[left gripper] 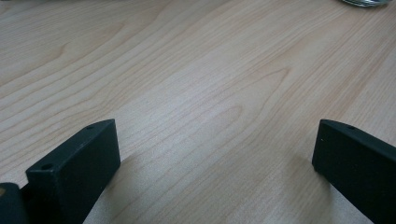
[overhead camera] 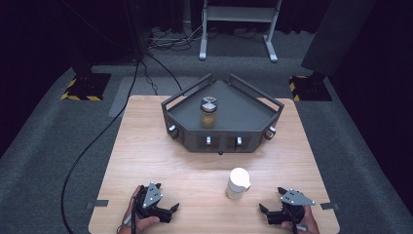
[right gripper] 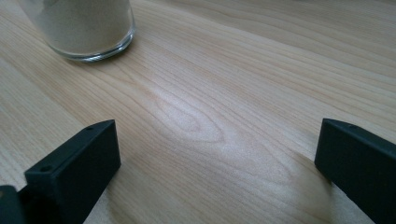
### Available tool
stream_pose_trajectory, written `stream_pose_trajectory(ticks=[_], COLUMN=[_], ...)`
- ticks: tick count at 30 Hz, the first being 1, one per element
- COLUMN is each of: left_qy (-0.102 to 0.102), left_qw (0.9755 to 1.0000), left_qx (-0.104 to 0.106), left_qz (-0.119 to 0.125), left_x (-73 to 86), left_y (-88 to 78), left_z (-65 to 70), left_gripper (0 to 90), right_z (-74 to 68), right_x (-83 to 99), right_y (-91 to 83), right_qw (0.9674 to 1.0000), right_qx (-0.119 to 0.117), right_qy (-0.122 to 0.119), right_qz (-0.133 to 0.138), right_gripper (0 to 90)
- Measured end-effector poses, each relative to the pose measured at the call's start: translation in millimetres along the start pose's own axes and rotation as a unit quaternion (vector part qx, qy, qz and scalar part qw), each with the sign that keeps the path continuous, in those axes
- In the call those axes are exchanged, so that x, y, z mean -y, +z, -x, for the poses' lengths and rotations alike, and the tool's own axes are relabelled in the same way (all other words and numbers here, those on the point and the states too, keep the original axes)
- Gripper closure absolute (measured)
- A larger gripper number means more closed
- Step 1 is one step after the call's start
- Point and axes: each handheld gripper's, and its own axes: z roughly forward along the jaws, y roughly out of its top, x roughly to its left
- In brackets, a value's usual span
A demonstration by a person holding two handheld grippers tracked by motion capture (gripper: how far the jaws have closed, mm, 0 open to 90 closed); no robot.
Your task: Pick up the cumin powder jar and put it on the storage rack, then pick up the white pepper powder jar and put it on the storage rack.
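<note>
So, quick rundown of where things sit:

Left gripper (overhead camera: 171, 208): resting low at the near edge of the wooden table (overhead camera: 146, 156), jaws spread wide, nothing between them.

Right gripper (overhead camera: 263, 209): same deal on the other side, jaws wide apart and empty, pointed roughly toward the white-lidded jar (overhead camera: 238, 184).

White-lidded jar: standing upright on the table between the two grippers, a bit nearer the right one, well apart from the tray. Nobody's touching it.

Tray (overhead camera: 243, 114): dark grey angular thing with raised rails at the far half of the table. One brown-filled jar with a silvery lid (overhead camera: 209, 112) already stands inside it.

Progress: my read is the jars go into the tray, so one looks done and the white-lidded one is left. Nothing has been grabbed yet, so reach, grip, carry and set down are all still ahead.

High view extras: whole layout, tray contents, both hands.

Right gripper view extras: the jar's clear glass base (right gripper: 88, 32) with pale powdery fill, up close at the upper left, off the line between the jaws.

Left gripper view extras: mostly bare wood grain, plus a sliver of something shiny (left gripper: 366, 2) at the top right corner; can't tell what it is.
</note>
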Motion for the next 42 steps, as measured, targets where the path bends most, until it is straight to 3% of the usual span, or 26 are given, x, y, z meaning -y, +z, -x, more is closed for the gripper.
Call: stream_pose_trajectory(ticks=[42], left_qy=[0.001], left_qw=[1.0], left_qx=[-0.001], left_qz=[0.001], left_x=[0.0], left_y=[0.2], left_z=[1.7], left_gripper=[1.3], right_z=[2.1], right_x=[0.4], right_y=[-1.8], right_qw=[1.0], right_qx=[-0.003], right_qy=[-0.002], right_qz=[-0.001], right_gripper=[0.0])
